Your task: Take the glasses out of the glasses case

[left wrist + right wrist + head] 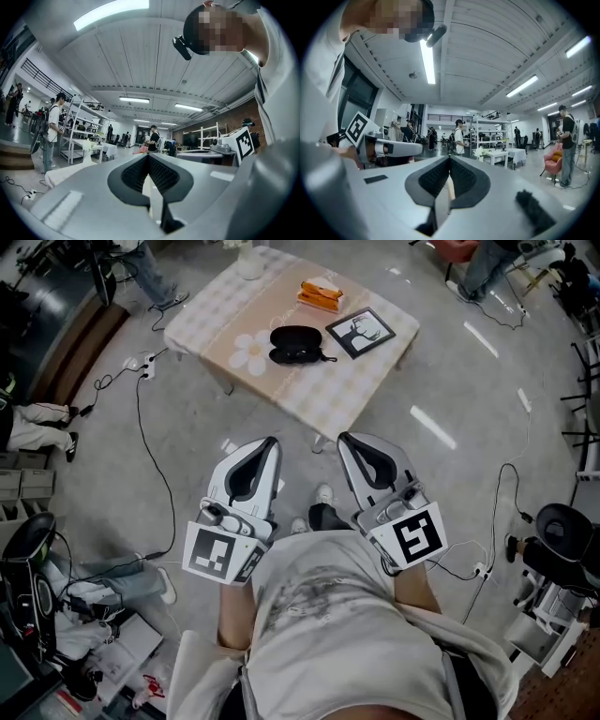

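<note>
Both tools are held close to the body, well apart from the work. The left hand-held gripper [271,442] has its jaws pressed together; its ribbed pads [161,175] meet with nothing between them. The right hand-held gripper [344,438] is likewise closed and empty, pads [436,178] touching. Both gripper views look out over the hall and ceiling, not at the task.

The glasses case [298,343] lies in the upper middle of the head view, on the low surface [367,374]; it is black and appears closed. The glasses are not visible; we judge them to be inside. A picture frame [360,331] sits just right of the case; an orange packet [320,294] is above it; a white container [249,261] is at the top edge.

Risks as we judge them:
- The case is light and loose on the cloth; prying with one gripper alone may slide it into the frame or toward the edge; the other gripper should pin it.
- If the case has a zip, its pull is small; wide jaws may slip off it.
- Clamping the glasses by a lens or a thin arm may bend or smear them; the bridge or frame is safer.
- A cable [155,457] trails on the floor [450,409] at the left of the frame; the approach should keep clear of it.
- The surface is low; a stooped reach may let a gripper knock the packet.
</note>
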